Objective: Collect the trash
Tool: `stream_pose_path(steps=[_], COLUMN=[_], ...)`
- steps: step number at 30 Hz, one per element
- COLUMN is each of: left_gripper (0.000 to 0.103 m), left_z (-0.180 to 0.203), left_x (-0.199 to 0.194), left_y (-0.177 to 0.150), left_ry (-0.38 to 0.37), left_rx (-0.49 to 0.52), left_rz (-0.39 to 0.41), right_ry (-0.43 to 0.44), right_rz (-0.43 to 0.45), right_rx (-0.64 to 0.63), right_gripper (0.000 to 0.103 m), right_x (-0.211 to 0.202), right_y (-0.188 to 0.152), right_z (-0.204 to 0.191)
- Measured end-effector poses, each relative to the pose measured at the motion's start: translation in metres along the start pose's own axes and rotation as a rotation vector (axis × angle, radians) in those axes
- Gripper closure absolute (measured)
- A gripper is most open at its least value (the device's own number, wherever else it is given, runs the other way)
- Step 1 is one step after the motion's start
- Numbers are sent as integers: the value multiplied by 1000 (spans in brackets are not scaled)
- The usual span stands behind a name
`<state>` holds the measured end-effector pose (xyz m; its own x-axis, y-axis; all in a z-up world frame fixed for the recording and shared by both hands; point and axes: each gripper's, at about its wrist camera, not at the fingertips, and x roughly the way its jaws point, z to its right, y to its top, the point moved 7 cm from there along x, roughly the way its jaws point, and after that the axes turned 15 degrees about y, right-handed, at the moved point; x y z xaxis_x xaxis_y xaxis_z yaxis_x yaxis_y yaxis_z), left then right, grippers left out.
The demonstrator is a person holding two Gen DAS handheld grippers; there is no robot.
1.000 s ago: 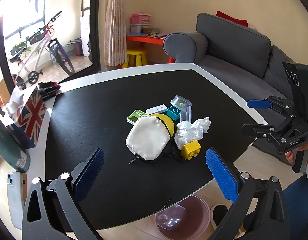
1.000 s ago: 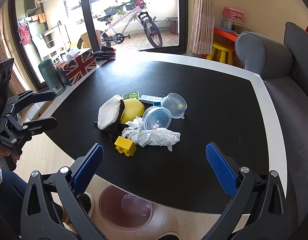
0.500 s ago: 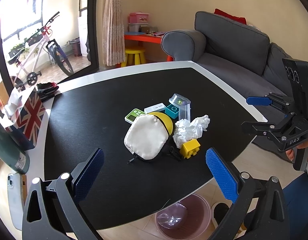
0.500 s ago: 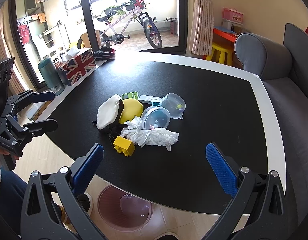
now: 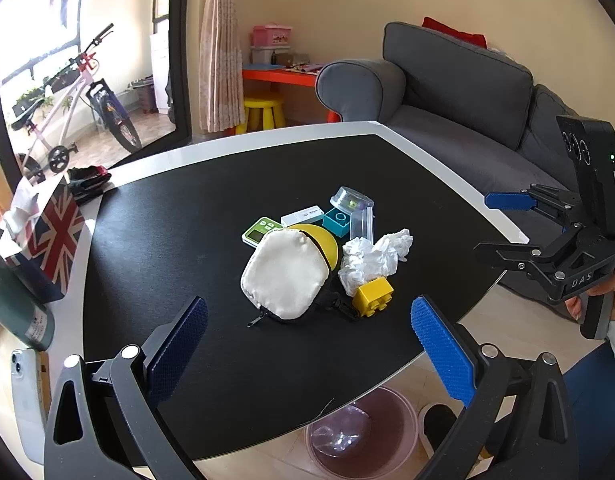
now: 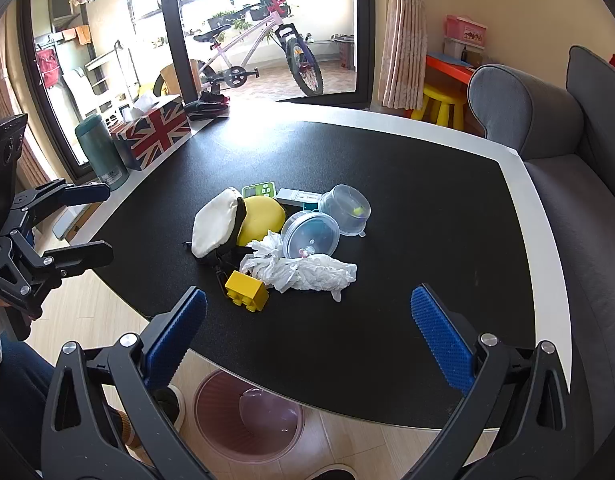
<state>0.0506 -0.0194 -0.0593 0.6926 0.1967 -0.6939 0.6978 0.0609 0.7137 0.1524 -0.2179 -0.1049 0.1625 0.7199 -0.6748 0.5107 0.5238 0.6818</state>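
A small heap sits mid-table: crumpled white tissue (image 5: 371, 258) (image 6: 303, 268), a yellow toy brick (image 5: 374, 295) (image 6: 246, 290), a white and yellow zip pouch (image 5: 285, 276) (image 6: 219, 224), a clear plastic tub (image 5: 350, 200) (image 6: 345, 209) with its lid (image 6: 310, 234), a teal block (image 5: 339, 221), a green timer (image 5: 261, 233) (image 6: 259, 191) and a white card box (image 5: 303, 215). My left gripper (image 5: 307, 344) hangs open short of the pouch. My right gripper (image 6: 307, 332) hangs open short of the tissue. Each holds nothing. A pink bin (image 5: 361, 432) (image 6: 249, 416) stands on the floor under the near table edge.
A flag-pattern tissue box (image 6: 149, 134) and green flask (image 6: 101, 152) stand at the table's left side, with a phone (image 5: 25, 396) near the flask. A grey sofa (image 5: 459, 92) lies to the right. A person's shoe (image 6: 169, 402) rests beside the bin.
Both grippers have crept slightly toward the heap, which looks a little larger. Nothing on the table has moved, and both stay open.
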Motion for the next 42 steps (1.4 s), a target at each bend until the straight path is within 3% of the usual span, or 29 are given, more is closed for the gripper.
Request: stream_pose_path(steps=[19, 42], left_gripper=[6, 6], left_z=[-4, -3], left_x=[25, 119], left_y=[9, 8], left_ry=[8, -29], left_rx=[-25, -133], left_rz=[-37, -269], right_ry=[9, 36], right_rz=[-10, -37], right_rx=[-6, 1], right_gripper=[3, 3], right_x=[5, 10], right_y=[-6, -13], right_z=[0, -3])
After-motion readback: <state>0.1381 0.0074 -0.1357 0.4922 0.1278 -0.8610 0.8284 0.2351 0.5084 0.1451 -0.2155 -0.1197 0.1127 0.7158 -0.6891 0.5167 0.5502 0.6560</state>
